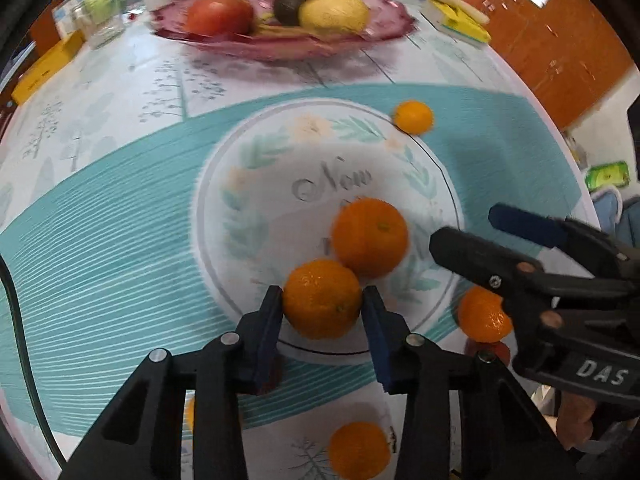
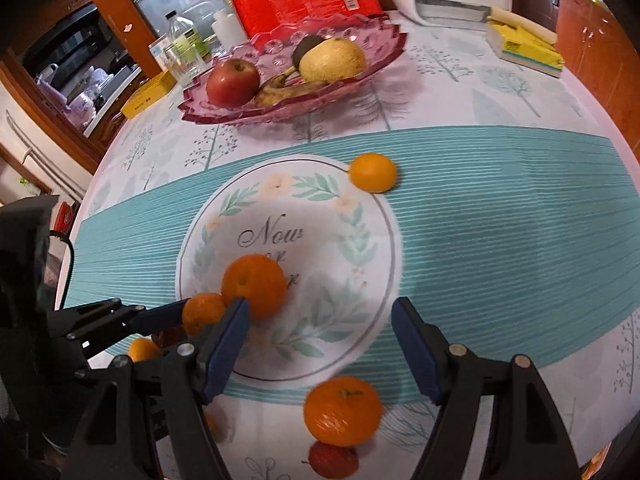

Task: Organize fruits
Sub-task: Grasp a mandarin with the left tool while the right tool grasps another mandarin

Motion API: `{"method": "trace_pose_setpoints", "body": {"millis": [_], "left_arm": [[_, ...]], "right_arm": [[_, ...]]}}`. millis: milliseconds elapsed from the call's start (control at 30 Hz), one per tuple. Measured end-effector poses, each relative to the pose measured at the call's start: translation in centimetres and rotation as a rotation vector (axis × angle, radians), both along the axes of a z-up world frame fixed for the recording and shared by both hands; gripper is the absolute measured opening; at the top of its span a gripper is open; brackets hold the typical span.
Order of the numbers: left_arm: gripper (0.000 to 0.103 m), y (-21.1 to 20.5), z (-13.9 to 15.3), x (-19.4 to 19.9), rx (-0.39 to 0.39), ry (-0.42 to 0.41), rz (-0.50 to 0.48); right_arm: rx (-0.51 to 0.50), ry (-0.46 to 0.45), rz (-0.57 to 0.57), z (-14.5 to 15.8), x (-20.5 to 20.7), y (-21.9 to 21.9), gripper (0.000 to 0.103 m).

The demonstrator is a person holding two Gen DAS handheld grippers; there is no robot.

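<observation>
Left gripper point(image 1: 322, 300): blue pads closed against both sides of round orange mandarin point(image 1: 322, 299), fruit resting on white floral printed circle point(image 1: 280, 216) of teal striped tablecloth point(image 1: 100, 240), touching second, larger orange mandarin point(image 1: 370, 237) just behind. Right gripper point(image 2: 320, 316): jaws spread wide, nothing between pads, tips poised over printed circle; third orange mandarin point(image 2: 342, 410) below and nearer, on cloth at circle's edge, small red fruit point(image 2: 333, 460) just beside. Small yellow-orange mandarin point(image 2: 373, 172) alone at far rim of circle, well apart from others. Further mandarin point(image 1: 359, 450) seen under left gripper, near table edge. Pink scalloped glass dish point(image 2: 384, 60) at back of table, holding red apple point(image 2: 233, 82), browned banana point(image 2: 288, 90), yellow pear point(image 2: 332, 60), dark round fruit point(image 2: 306, 48).
</observation>
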State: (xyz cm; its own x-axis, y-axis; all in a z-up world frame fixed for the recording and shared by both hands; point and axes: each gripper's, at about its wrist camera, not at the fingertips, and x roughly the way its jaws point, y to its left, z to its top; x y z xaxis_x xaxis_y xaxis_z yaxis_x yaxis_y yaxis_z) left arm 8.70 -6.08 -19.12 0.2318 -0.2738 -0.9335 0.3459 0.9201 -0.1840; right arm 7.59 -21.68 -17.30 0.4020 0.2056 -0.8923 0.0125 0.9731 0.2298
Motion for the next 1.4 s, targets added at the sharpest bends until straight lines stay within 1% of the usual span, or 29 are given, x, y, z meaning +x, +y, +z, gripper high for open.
{"method": "trace_pose_setpoints", "body": {"millis": [67,167,367,500,667,767,800,833,1000,1167,1300,1400], "left_arm": [[0.039,0.9,0.5,0.3,-0.008,-0.013,0.029],[0.039,2.1,1.2,0.6,0.006,-0.030,0.067],[0.038,4.2,2.2,1.1,-0.008,-0.047,0.129],[0.038,4.8,2.6,1.2,-0.013,-0.054,0.148],[0.039,4.8,2.7,1.0,-0.007,-0.054,0.148],[0.039,4.7,2.7,0.9,-0.006,-0.056,0.147],[0.039,4.7,2.8,0.8,-0.005,-0.058,0.147],[0.039,4.8,2.8,0.8,-0.005,-0.060,0.147],[0.039,4.9,3.4,0.4,-0.002,-0.076,0.142],[0.039,5.4,4.0,-0.3,0.017,-0.083,0.144],[0.039,5.7,4.9,-0.9,0.035,-0.096,0.138],[0.039,5.8,5.8,-1.3,0.041,-0.112,0.130]], "right_arm": [[0.012,0.010,0.018,-0.3,0.5,0.5,0.074],[0.042,0.020,0.027,-0.5,1.1,0.9,0.073],[0.032,0.040,0.075,-1.3,2.0,2.5,0.072],[0.020,0.059,0.102,-2.0,2.5,3.4,0.063],[0.029,0.059,0.128,-2.2,2.9,4.3,0.058],[0.048,0.065,0.148,-2.5,3.0,4.8,0.051],[0.060,0.070,0.155,-2.6,3.0,5.0,0.045],[0.060,0.071,0.159,-2.6,3.0,5.2,0.044],[0.021,0.051,0.176,-2.4,2.3,5.7,0.042],[0.018,0.053,0.169,-2.1,1.5,5.7,0.041],[0.033,0.021,0.155,-1.0,0.3,5.7,0.041],[0.040,-0.012,0.139,0.4,-0.9,5.3,0.041]]}}
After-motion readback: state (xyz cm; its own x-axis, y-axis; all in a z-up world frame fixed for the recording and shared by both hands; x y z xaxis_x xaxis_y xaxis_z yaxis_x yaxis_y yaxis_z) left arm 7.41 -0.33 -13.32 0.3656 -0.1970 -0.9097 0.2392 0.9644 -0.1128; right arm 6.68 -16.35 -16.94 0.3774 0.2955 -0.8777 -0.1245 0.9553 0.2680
